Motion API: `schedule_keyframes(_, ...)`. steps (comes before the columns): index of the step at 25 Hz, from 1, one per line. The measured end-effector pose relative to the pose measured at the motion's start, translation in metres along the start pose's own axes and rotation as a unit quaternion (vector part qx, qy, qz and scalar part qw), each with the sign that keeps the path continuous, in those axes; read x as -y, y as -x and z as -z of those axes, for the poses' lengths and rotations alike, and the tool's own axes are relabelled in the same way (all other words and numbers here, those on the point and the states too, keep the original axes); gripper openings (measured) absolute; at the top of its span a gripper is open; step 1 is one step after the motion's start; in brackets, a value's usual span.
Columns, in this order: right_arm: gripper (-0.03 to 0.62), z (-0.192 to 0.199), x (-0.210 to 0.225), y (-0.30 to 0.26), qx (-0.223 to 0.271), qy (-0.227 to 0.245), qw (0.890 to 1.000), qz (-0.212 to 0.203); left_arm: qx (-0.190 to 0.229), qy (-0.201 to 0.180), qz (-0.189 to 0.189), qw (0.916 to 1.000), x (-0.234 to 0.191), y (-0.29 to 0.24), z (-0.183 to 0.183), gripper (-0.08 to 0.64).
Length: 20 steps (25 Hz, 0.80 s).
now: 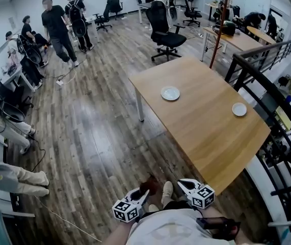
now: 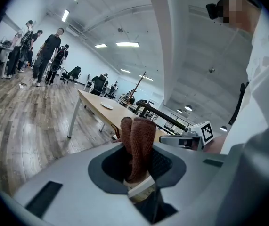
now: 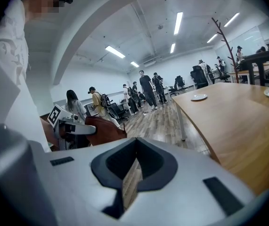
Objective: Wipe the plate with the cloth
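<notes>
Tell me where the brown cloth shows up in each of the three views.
Head view: cloth, bottom centre.
Left gripper view: centre, held in the left gripper's jaws.
Right gripper view: left of centre, low.
Shared landmark: the wooden table, in all three.

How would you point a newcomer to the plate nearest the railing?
Find the long wooden table beside the black railing. Two white plates lie on it; this plate sits close to the railing-side edge, at the right in the head view. The other plate sits further left, towards the open floor.
</notes>
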State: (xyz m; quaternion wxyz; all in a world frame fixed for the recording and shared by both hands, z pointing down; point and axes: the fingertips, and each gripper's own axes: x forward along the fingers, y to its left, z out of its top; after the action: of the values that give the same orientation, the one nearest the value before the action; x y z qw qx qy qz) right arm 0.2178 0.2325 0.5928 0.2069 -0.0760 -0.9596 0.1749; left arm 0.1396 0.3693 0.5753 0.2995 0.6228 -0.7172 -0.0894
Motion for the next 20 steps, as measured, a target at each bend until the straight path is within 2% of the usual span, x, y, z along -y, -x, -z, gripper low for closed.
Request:
schedule_keyframes(8,0.014,-0.026,0.029,-0.044,-0.021,-0.003,1.000,-0.017,-0.012,0.018,-0.020,0.9996,-0.030,-0.028,-0.022,0.092)
schedule_keyframes(13,0.014,-0.064,0.080,-0.074,-0.004,-0.005,1.000,-0.019,-0.017,0.003,-0.027,0.9995,-0.050,-0.070,-0.057,0.092)
schedule_keyframes(20,0.014,-0.102,0.113,-0.102,-0.006,0.016,0.998,-0.064,-0.005,-0.013,-0.052,0.9985,-0.072,-0.117,-0.112,0.092)
